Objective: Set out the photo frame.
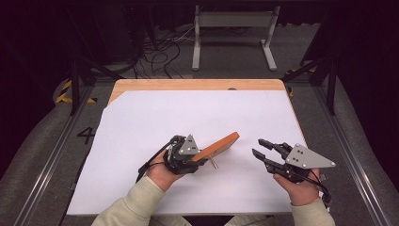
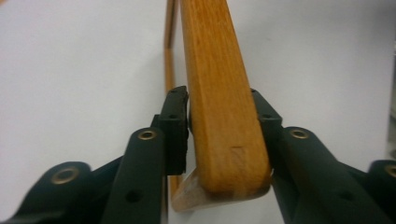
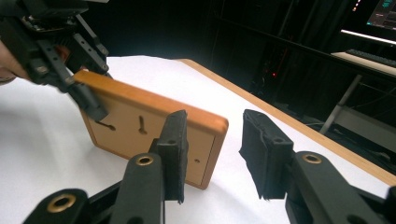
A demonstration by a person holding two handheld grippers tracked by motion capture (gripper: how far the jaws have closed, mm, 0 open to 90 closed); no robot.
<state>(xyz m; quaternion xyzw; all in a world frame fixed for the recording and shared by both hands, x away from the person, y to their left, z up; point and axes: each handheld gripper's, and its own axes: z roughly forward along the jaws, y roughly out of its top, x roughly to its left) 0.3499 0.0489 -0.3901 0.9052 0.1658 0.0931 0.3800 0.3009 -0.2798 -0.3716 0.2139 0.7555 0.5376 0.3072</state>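
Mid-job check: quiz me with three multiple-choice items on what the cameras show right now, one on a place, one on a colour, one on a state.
1. Where is the wooden board?
A. Flat at the table's far edge
B. Between the left gripper's jaws, tilted up on the white sheet
C. In the right gripper

2. What colour is the board's rim?
A. Orange-brown
B. Blue
C. White

3. How does the right gripper stand?
A. Shut on the board
B. Shut on nothing
C. Open, nothing between its jaws

Answers: B, the left gripper view has the board's edge between both pads, which sit on or very near it; A, the varnished wood shows orange-brown there; C, the right gripper view shows a wide gap between its pads, the board beyond them.
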